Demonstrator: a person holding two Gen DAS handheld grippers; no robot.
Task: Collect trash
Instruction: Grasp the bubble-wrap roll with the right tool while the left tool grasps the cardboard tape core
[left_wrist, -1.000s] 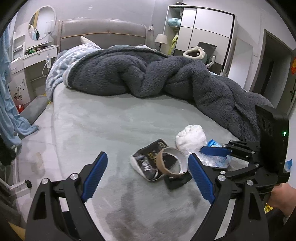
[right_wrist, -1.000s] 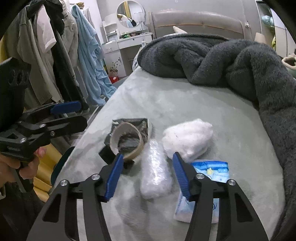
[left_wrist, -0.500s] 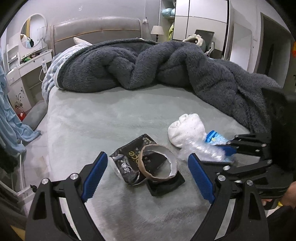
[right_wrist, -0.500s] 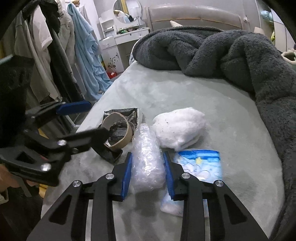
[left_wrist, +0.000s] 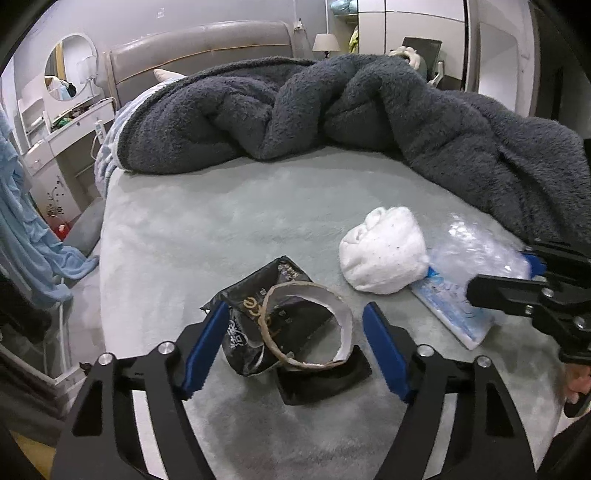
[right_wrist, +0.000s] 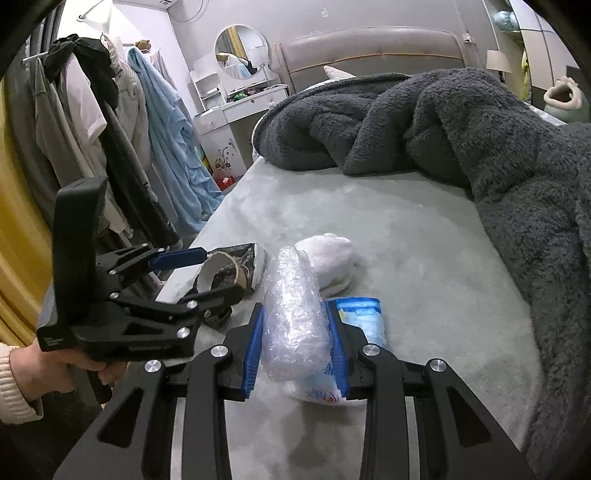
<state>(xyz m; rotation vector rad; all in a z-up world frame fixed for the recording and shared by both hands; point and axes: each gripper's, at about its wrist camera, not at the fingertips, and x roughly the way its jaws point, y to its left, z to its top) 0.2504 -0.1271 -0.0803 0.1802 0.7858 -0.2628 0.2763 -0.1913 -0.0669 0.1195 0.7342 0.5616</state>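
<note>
My right gripper (right_wrist: 295, 332) is shut on a crumpled clear plastic bundle (right_wrist: 293, 314), held just above a blue tissue packet (right_wrist: 362, 317) on the bed. A white wad (right_wrist: 332, 258) lies just beyond it. In the left wrist view, my left gripper (left_wrist: 293, 325) straddles a cardboard ring (left_wrist: 306, 325) that rests on a black wrapper (left_wrist: 251, 306) and a flat black piece (left_wrist: 321, 380). Its jaws are closing, with the ring between them and a gap still showing at the right pad. The right gripper (left_wrist: 532, 273) shows at the right edge with the plastic bundle (left_wrist: 480, 247).
A bulky dark grey blanket (left_wrist: 332, 110) covers the far and right side of the bed (left_wrist: 221, 221). Hanging clothes (right_wrist: 92, 129) and a white dresser with a round mirror (right_wrist: 240, 51) stand along the bed's left edge.
The right jaws closed on the plastic bundle and raised it off the bed. The left gripper moved forward and down over the ring, and its jaws narrowed.
</note>
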